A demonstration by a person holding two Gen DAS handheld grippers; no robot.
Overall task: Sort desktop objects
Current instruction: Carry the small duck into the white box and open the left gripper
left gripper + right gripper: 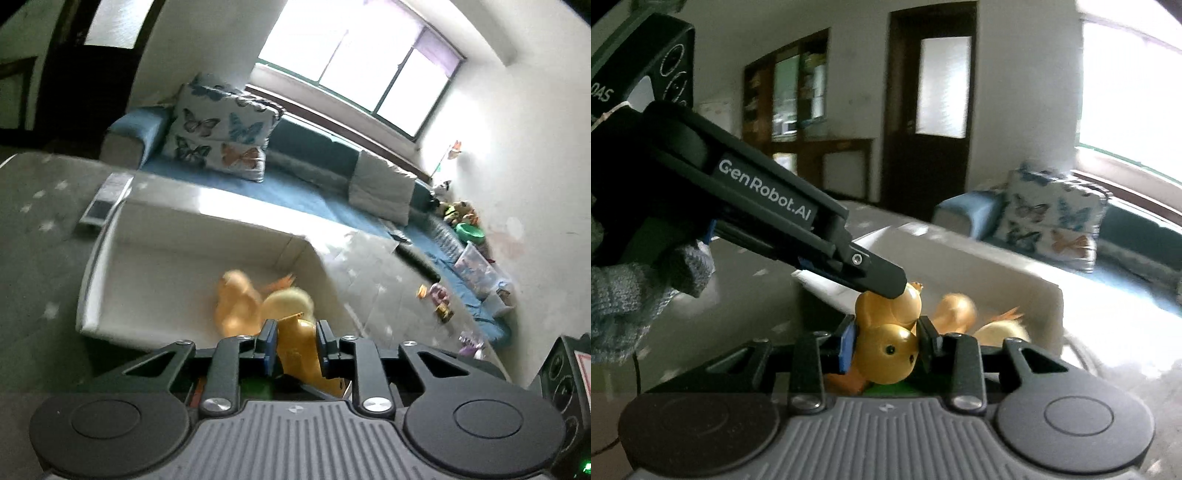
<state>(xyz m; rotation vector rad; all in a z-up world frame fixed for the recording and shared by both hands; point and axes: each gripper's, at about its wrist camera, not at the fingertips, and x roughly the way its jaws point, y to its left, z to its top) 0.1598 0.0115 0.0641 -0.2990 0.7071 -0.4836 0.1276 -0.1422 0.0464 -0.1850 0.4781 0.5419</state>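
My left gripper (295, 338) is shut on a yellow rubber duck (297, 350), held above the near wall of a white open box (122, 258). Two more yellow ducks (236, 299) lie blurred inside that box. My right gripper (886, 341) is shut on another yellow rubber duck (890, 354), its eye and beak facing the camera. In the right wrist view the left gripper (886, 286) reaches in from the left with its own duck (905, 306) just above mine, over the box (997, 266).
The box sits on a grey table (33, 236) with a small white device (103, 203) beside it. A blue sofa (303, 184) with a butterfly cushion (218, 136) lies beyond, toys and a clear bin (476, 266) at its far end.
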